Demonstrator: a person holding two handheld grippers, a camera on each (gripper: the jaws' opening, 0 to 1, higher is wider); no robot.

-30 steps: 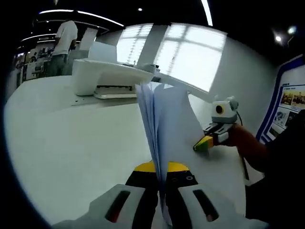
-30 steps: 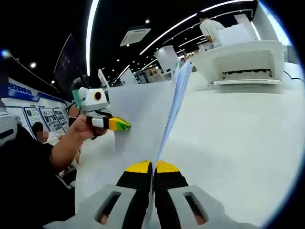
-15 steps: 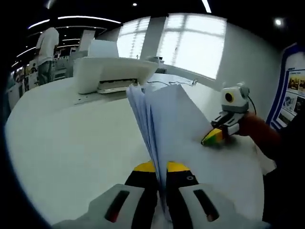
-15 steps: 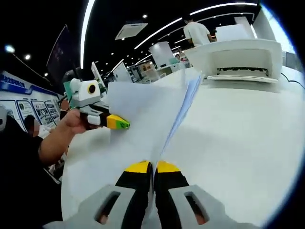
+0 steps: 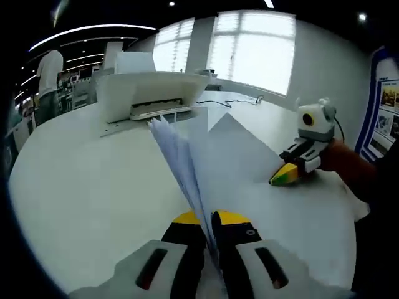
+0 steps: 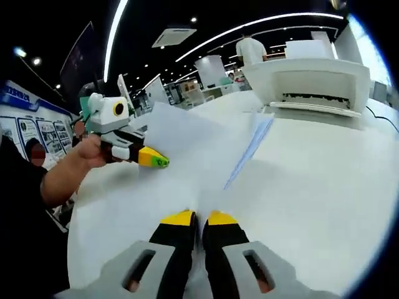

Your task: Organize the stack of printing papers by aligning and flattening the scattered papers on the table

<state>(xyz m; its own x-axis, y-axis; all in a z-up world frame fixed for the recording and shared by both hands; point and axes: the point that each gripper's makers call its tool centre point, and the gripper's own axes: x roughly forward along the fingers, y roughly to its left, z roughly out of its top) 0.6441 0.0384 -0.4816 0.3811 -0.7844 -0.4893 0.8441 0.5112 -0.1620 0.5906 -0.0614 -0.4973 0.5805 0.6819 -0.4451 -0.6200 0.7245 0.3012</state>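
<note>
**Two tools hold one stack of paper**

In the left gripper view, the left tool [image 5: 209,225] is pinching the near edge of the stack of papers [image 5: 206,156]. The sheets fan out and lean low over the white desk [image 5: 81,187]. The right tool [image 5: 288,174] grips the far side of the stack. A white printer [image 5: 146,93] sits behind.

In the right gripper view, the right tool [image 6: 199,224] is pinching the stack of papers [image 6: 187,149]. The left tool [image 6: 153,160] holds the other side. The printer [image 6: 315,84] sits on the desk [image 6: 312,180].
</note>
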